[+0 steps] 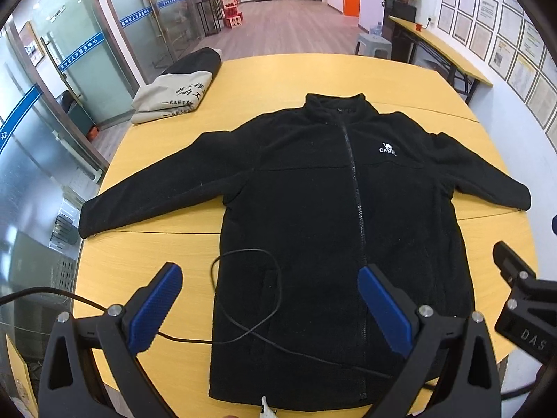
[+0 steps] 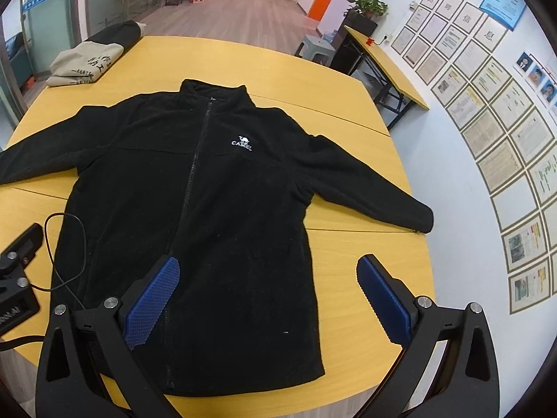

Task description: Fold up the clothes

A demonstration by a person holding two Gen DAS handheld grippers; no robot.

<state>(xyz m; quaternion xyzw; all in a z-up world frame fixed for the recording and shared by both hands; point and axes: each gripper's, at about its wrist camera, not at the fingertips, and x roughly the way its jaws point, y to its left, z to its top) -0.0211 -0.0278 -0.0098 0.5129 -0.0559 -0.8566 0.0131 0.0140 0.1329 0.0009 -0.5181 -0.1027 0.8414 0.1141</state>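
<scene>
Jacket (image 1: 313, 209) lies flat, zipped; both grippers (image 1: 269, 308) (image 2: 268, 297) hover wide open, empty, at its near hem. Best start: pinch a sleeve cuff, avoiding the cable (image 1: 250, 299).

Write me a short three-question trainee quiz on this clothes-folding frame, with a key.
1. True or false: the black fleece jacket lies front up, zipped, with both sleeves spread out on the yellow table.
2. Which is already folded and sits at the table's far left corner?
A. the beige printed garment
B. a blue towel
C. a pair of jeans
3. In a few words: what state are the left hand-held gripper and the right hand-held gripper in?

Key
1. True.
2. A.
3. Both are open and hold nothing; they hover over the jacket's lower part, and a thin black cable loops across it.
</scene>
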